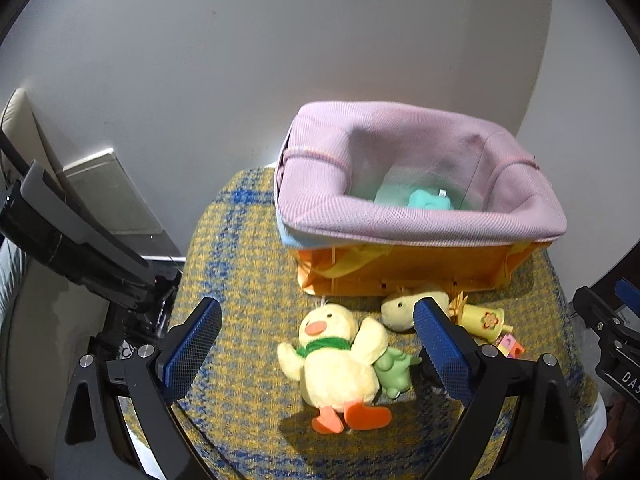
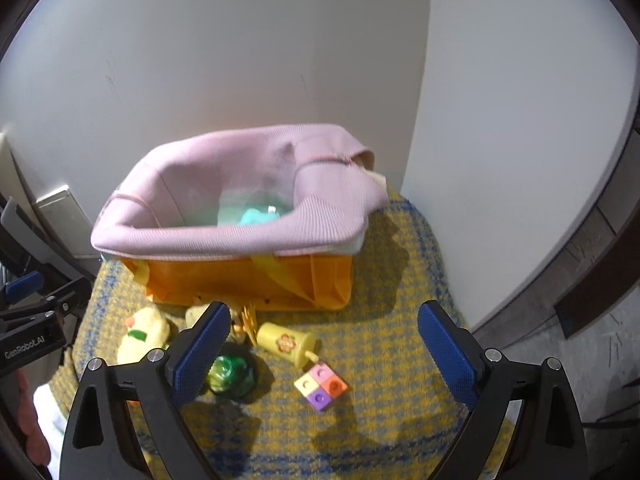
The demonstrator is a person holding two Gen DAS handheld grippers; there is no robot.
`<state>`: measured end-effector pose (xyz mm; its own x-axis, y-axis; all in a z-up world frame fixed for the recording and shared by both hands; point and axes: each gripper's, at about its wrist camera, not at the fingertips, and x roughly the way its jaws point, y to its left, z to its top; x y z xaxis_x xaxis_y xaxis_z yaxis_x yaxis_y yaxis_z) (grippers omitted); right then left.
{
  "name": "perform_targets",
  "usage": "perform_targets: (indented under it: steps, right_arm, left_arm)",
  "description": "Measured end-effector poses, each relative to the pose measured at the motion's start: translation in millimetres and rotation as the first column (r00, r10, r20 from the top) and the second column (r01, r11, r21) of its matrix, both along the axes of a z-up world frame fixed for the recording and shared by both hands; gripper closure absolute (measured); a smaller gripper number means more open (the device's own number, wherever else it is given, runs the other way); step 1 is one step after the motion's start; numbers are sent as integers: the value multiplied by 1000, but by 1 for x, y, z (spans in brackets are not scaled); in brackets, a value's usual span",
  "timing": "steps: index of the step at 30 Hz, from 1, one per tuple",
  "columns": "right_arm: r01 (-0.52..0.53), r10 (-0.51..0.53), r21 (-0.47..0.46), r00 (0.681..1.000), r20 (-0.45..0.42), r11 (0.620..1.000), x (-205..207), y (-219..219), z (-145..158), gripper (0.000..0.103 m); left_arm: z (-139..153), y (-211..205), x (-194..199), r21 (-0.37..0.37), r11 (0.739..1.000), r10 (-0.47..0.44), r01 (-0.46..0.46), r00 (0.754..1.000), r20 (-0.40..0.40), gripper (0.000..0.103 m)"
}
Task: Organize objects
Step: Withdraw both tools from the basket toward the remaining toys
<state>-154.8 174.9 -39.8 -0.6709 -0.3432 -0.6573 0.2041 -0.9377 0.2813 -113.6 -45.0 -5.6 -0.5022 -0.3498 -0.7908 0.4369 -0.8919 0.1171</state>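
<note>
An orange storage bin with a pink knit liner point(image 1: 420, 216) point(image 2: 224, 236) stands at the back of the cloth-covered surface, with a teal soft toy point(image 1: 430, 200) point(image 2: 258, 216) inside. In front lie a yellow duck plush point(image 1: 336, 360) point(image 2: 144, 334), a small green plush point(image 1: 394, 372), a yellow-green plush head point(image 1: 400, 310), a yellow toy cup with a flower point(image 1: 482, 320) point(image 2: 286, 342), a coloured block square point(image 2: 321, 386) and a shiny green ball point(image 2: 232, 374). My left gripper point(image 1: 318, 344) is open above the duck. My right gripper point(image 2: 324, 348) is open above the cup and block.
The surface is a yellow and blue woven cloth point(image 1: 240, 272) point(image 2: 400, 320) with rounded edges dropping off on both sides. A white wall stands right behind the bin. Dark equipment point(image 1: 72, 240) stands at the left. The other gripper shows at each view's edge point(image 1: 612, 328) point(image 2: 36, 320).
</note>
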Motion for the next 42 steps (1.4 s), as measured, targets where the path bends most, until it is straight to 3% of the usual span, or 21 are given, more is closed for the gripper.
perform_targets:
  steps: [18, 32, 42]
  right_arm:
    - [-8, 5, 28, 995, 97, 1000, 9, -18, -71, 8]
    - [-27, 22, 31, 988, 155, 999, 5, -28, -99, 8]
    - [-43, 35, 38, 981, 188, 998, -4, -35, -116, 8]
  left_arm:
    - [-76, 0, 18, 8, 998, 59, -60, 992, 111, 3]
    - [-111, 13, 13, 18, 1000, 11, -14, 984, 179, 2]
    - [-133, -3, 12, 70, 996, 33, -49, 978, 207, 3]
